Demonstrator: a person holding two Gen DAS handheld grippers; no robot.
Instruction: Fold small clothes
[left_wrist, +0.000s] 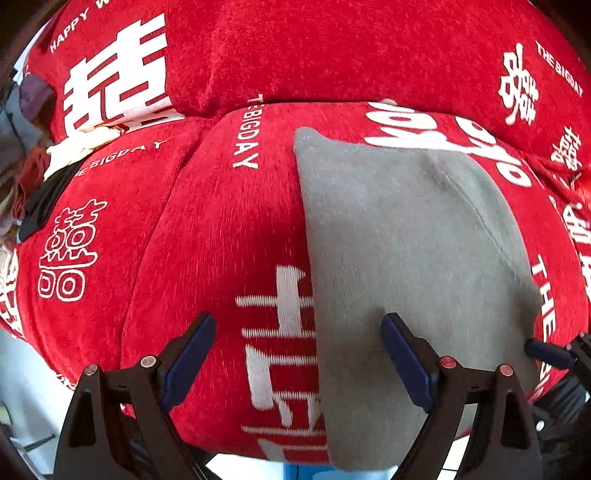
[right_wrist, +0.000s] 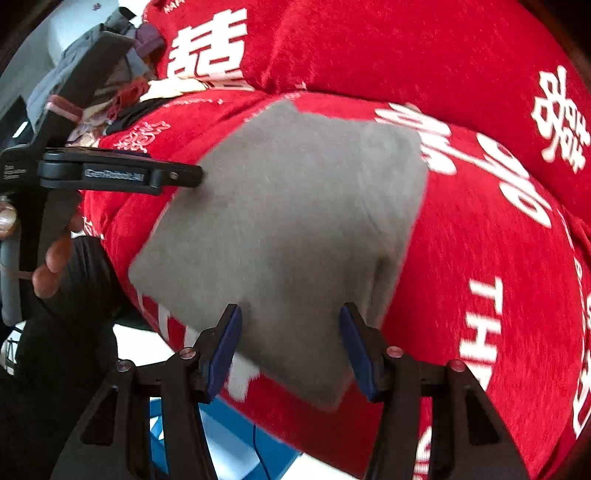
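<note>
1. A grey garment, already folded into a compact flat panel, lies on a red cushion printed with white characters, which looks like a sofa seat with a matching back cushion behind.
2. The left hand-held gripper hangs with its jaws spread wide and holding nothing. The garment's left edge runs between its fingers, so the cloth sits directly ahead and to its right.
3. The right hand-held gripper is also spread open and empty, straddling the garment's near corner, cloth straight ahead.
4. From the left view the garment's long axis runs away from the fingers, near edge to far edge.
5. I judge the right one nearer to a grasp, since the corner already lies between its fingers.
6. A heap of other clothes waits far off to the left.
</note>
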